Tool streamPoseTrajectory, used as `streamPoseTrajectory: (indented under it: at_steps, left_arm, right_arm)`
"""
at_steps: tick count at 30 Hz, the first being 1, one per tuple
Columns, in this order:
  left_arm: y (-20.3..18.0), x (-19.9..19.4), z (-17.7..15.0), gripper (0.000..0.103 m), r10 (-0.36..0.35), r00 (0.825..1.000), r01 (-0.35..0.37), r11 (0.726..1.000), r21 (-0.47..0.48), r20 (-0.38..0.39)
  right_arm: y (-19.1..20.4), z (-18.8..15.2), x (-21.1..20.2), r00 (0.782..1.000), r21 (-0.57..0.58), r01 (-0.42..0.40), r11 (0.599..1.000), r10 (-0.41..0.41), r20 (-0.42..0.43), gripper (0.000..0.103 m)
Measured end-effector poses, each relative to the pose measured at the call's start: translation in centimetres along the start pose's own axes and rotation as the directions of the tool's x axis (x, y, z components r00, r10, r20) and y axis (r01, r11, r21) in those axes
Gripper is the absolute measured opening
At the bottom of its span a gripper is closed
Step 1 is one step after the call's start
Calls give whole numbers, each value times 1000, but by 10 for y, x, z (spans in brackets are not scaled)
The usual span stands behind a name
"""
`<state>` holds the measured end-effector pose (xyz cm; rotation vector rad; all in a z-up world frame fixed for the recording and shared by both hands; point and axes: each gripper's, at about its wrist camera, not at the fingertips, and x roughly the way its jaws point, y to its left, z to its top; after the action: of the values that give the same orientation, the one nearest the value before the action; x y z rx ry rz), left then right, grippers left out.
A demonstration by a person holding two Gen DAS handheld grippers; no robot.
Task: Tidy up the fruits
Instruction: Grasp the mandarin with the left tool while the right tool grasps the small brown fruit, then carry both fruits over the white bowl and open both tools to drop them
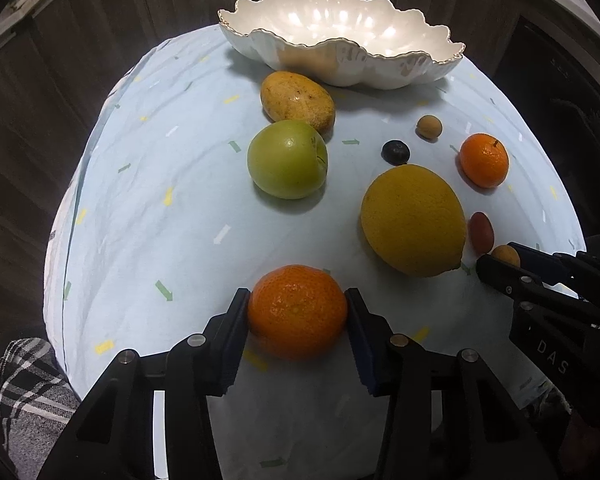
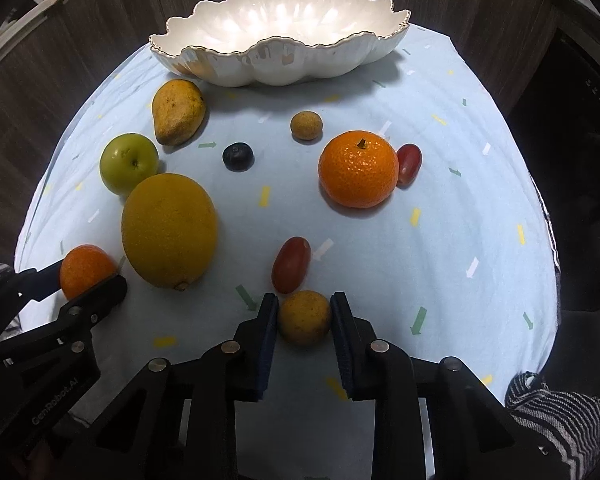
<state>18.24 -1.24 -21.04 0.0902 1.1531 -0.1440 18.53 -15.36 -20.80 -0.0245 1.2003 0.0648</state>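
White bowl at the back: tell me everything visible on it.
The bowl is a wide, shallow, glossy white dish, ceramic by its look, with a wavy scalloped rim edged in thin gold. It stands upright at the far edge of the light blue tablecloth, and no fruit shows inside it. The mango lies just in front; contact can't be told.

We see a glossy, glazed white bowl (image 1: 352, 68) on matt, wrinkled cloth (image 1: 160, 240). The tangerine (image 1: 297, 311) looks pebbled and shiny.

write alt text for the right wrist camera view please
The right gripper closes its fingers around a small yellowish fruit on a pale blue tablecloth. Beyond lie a red grape, large lemon, tangerine and empty white scalloped bowl.
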Motion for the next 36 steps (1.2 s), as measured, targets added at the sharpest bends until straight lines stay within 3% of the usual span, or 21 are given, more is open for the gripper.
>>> streamPoseTrajectory:
  at_steps: [22, 36]
  left_arm:
    - [-3, -39, 15, 44, 28, 997, -29, 999, 15, 75]
    - [-2, -65, 51, 44, 30, 990, -32, 999, 17, 138]
  right_arm:
    - [-12, 14, -37, 995, 27, -24, 999, 21, 93, 27]
    - [-18, 55, -59, 983, 47, -68, 997, 59, 175, 27]
